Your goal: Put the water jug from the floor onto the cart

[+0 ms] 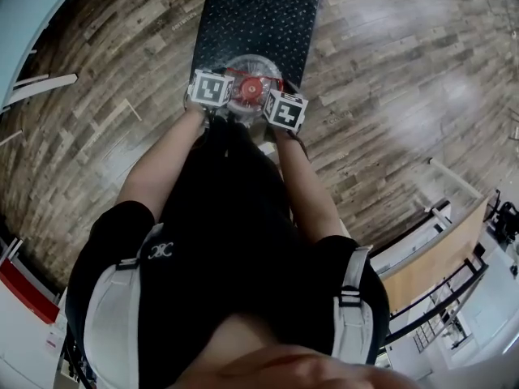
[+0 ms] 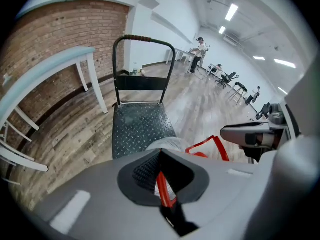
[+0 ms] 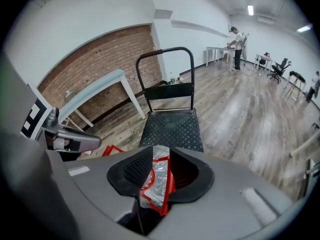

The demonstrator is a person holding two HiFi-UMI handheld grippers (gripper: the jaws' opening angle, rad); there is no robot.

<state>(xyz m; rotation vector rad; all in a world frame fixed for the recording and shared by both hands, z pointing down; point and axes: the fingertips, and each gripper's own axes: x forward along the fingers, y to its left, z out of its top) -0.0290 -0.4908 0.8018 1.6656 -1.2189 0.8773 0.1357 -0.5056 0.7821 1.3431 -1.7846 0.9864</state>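
The water jug [image 1: 253,78] sits in the upper middle of the head view, a clear round body with a red cap [image 1: 250,89], right at the near end of the cart [image 1: 251,14] and between the two marker cubes. Whether its base is on the wooden floor [image 1: 389,71] or already off it cannot be told from above. A full jug of this kind is likely heavy and sloshing, with smooth, rounded and somewhat springy walls that two narrow claws would slip on. The stiff parts at the top, the neck and the red handle [image 2: 212,143], are therefore the sensible places to grip. That is where both tools are. The left gripper [image 2: 161,181], at lower centre of its own view, has its jaws drawn tight together on a thin red strip of that handle. The right gripper [image 3: 157,176], at lower centre of its view, stands wider, with a clear, red-edged piece of the jug's top filling the gap, and both pads appear to press on it. The thin strap may twist or slide under load, so a level, even lift with both hands seems wise. Beyond the jug, the cart's black tread-plate deck runs toward the top of each frame, ending in its upright push bar [image 2: 145,39].
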